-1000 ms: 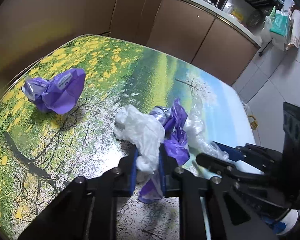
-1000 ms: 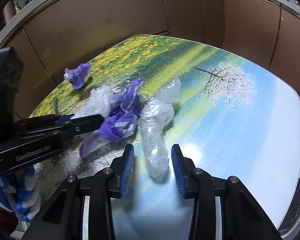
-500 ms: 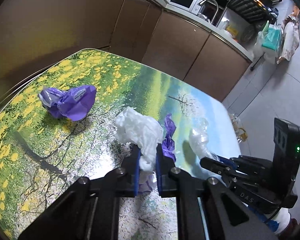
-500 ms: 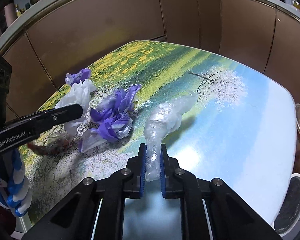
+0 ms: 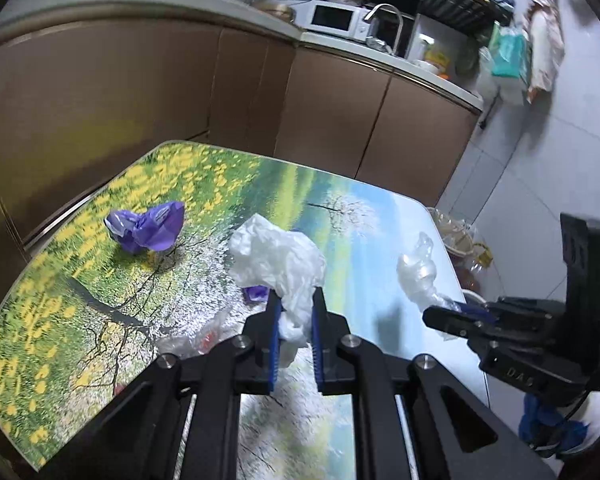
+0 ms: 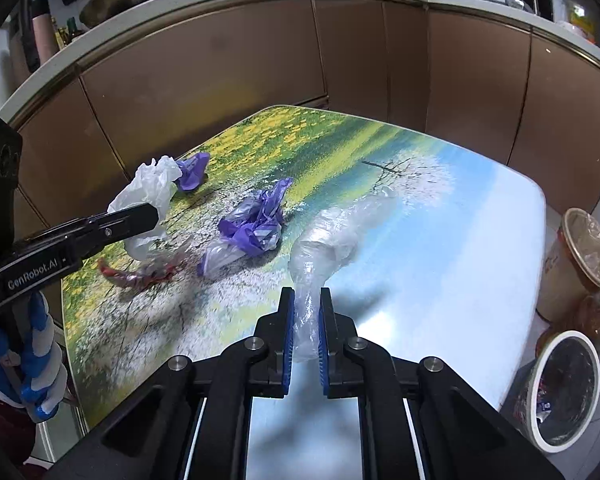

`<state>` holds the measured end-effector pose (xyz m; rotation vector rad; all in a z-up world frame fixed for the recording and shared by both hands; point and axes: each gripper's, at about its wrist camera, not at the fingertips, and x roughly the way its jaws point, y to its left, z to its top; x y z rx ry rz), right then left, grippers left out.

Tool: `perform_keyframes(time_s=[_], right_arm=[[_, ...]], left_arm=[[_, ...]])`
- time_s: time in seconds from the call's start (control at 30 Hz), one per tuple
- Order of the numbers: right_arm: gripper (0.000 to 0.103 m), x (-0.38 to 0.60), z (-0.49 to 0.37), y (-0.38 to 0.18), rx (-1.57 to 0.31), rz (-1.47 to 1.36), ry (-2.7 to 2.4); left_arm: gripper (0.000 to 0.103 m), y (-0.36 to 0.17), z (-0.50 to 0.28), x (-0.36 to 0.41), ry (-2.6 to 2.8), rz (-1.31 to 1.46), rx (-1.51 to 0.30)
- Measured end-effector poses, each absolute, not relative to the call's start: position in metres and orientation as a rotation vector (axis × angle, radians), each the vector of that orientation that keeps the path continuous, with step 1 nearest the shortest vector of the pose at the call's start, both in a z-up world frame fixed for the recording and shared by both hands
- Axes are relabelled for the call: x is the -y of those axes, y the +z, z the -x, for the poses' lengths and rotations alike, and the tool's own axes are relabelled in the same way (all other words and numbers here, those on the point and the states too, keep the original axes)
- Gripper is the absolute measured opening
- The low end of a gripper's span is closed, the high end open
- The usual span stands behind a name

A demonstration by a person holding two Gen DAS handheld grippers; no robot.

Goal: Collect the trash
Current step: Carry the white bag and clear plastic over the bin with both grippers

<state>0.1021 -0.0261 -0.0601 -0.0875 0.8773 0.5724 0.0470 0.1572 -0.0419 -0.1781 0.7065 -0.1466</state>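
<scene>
Trash — red wrapper (image 6: pixel 140 274), bin (image 6: pixel 562 390) — right view only

Glossy printed tabletop (image 6: pixel 480 240); crinkled, seemingly thin plastic bags (image 6: pixel 332 236), white and clear.

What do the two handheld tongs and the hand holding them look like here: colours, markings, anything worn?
Both tongs are black linkage frames with silver pivot bolts and blue ribbed pads. The left tongs carry white "GenRobot.AI" lettering along one arm, seen from the right wrist. The right tongs show embossed letters and a boxy black housing with a small green light, seen from the left wrist. The left hand wears a blue-and-white striped glove.
</scene>
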Motion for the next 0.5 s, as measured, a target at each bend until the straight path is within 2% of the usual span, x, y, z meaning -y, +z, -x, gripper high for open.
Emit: perform_keyframes(time_s=[0.5], right_arm=[[0.010, 0.055, -0.051, -0.024, -0.804, 0.085, 0.587]], left_arm=[[0.012, -0.019, 0.002, -0.108, -0.137, 0.038, -0.658]])
